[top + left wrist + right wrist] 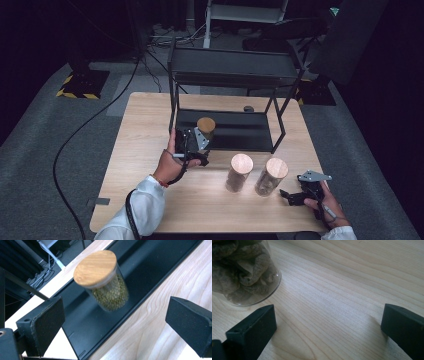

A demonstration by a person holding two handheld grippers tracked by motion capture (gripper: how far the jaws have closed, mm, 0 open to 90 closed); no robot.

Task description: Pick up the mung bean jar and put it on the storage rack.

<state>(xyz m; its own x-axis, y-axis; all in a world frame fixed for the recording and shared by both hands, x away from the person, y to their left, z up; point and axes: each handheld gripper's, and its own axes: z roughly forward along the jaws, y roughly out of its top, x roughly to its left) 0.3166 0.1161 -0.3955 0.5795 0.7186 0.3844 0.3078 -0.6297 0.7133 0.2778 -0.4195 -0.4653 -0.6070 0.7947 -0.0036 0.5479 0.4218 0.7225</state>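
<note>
Pale wood table point(130, 165), black shelf rack point(235, 75), grey carpet point(45, 135), dark room, both tools gaping, gripping nothing.

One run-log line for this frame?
left gripper: open, facing green-bean jar on rack's lower shelf | right gripper: open, beside jar of dried pieces | table: two jars

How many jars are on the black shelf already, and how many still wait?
One jar of green beans stands on the rack's bottom shelf. The left gripper is beside it, jaws open. Two jars wait on the table, near the open right gripper.
</note>
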